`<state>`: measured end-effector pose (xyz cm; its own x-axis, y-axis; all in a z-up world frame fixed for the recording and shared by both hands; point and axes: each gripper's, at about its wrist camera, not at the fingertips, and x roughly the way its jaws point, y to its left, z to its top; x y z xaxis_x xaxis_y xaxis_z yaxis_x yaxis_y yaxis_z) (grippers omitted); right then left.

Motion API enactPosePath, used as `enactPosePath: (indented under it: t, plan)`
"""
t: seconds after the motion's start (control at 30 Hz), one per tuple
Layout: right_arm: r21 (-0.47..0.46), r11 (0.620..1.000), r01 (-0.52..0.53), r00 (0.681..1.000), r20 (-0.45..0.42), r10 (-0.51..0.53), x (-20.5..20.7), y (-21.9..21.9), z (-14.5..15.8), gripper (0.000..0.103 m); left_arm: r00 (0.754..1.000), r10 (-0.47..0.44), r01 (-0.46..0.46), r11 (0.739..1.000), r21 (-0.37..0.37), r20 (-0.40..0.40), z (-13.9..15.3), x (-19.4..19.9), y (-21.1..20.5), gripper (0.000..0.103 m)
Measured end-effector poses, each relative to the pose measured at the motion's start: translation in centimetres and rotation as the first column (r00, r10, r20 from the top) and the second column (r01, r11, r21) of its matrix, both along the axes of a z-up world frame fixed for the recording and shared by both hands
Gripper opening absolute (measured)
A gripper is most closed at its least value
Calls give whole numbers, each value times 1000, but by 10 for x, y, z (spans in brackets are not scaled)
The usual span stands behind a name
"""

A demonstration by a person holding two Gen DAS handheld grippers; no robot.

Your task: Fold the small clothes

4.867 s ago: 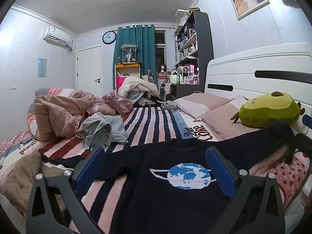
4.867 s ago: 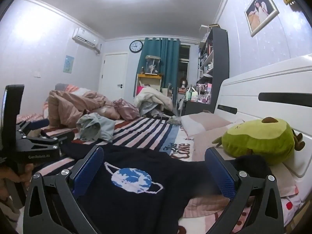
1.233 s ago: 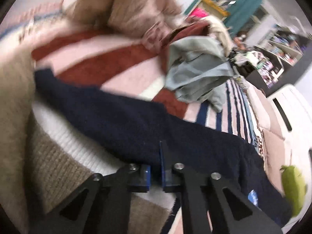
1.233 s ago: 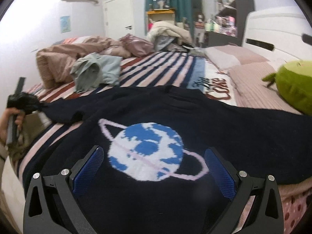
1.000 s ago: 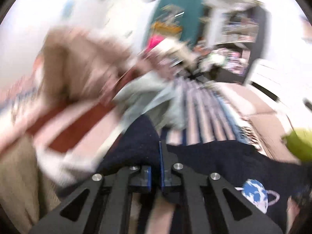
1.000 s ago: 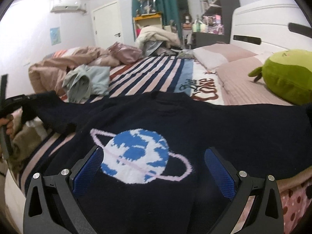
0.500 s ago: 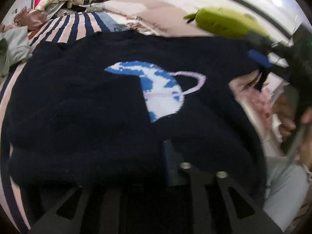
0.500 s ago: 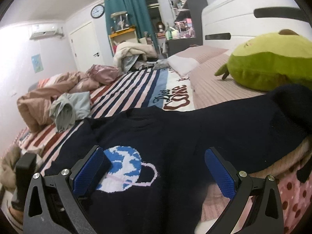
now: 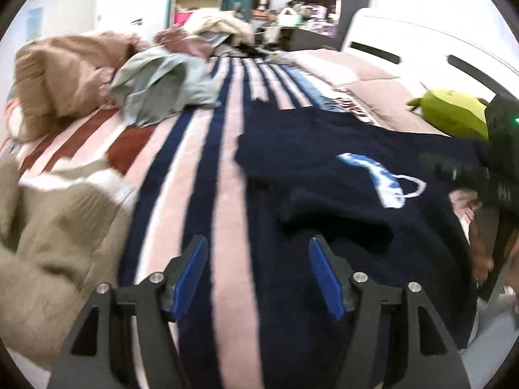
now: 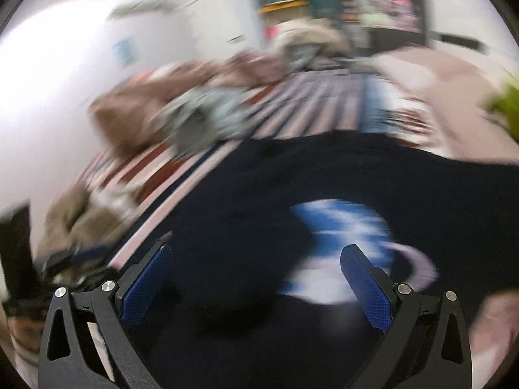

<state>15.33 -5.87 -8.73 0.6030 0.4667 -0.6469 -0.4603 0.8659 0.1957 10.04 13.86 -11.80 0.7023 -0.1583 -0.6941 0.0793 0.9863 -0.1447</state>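
Two grippers, both with jaws spread wide, nothing between the blue pads. Left gripper (image 9: 258, 275) hovers over the near edge of the dark navy knitted sweater with a blue planet motif (image 9: 340, 201), which lies on the pink-and-navy striped bedsheet (image 9: 227, 175); one sleeve is folded across the planet, hiding part of it. Right gripper (image 10: 256, 287) hovers above the sweater front (image 10: 246, 259); view motion-blurred. Beige knit garment (image 9: 52, 246) lies left of the sweater, grey-green crumpled garment (image 9: 162, 84) further up the bed

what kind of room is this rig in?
A lived-in bedroom, most likely: a bed with a striped cover, a white headboard and pillows, plus loose clothes heaped on it.
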Motion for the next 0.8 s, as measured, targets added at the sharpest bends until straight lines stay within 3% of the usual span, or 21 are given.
enactPosePath:
  t: [0.13, 0.2, 0.23, 0.3, 0.37, 0.43, 0.53, 0.73, 0.8]
  plan:
    - [-198, 965, -169, 985, 6, 174, -5, 86, -29, 101, 1000, 28, -27, 999, -31, 5, -1, -15, 19, 61]
    - [-319, 942, -108, 992, 32, 125, 0, 108, -43, 67, 999, 40, -40, 999, -37, 8, -2, -21, 24, 61]
    - [-343, 936, -79, 995, 27, 94, 5, 113, -49, 59, 999, 44, -44, 998, -45, 7, -3, -23, 26, 61]
    - [-295, 951, -87, 996, -22, 84, 15, 111, -53, 43, 999, 51, -50, 997, -65, 3, -5, -27, 28, 61]
    - [-207, 974, -93, 994, -77, 79, 21, 97, -49, 20, 999, 52, -52, 996, -68, -2, -8, -29, 30, 61]
    - [-187, 982, -39, 998, -65, 27, 18, 78, -37, 5, 999, 51, -51, 997, -64, -6, -9, -29, 30, 61]
    - [-203, 979, 27, 999, -27, -34, 12, 48, -22, 3, 999, 44, -44, 996, -82, 0, -9, -29, 28, 61]
    - [-190, 961, 201, 961, -150, -231, 0, -46, -23, 3, 1000, -12, 15, 993, -121, 29, -4, -17, 14, 61]
    - [-164, 963, 215, 951, -189, -245, -7, -70, -25, 7, 999, -28, 31, 993, -115, 36, -3, -14, 8, 61]
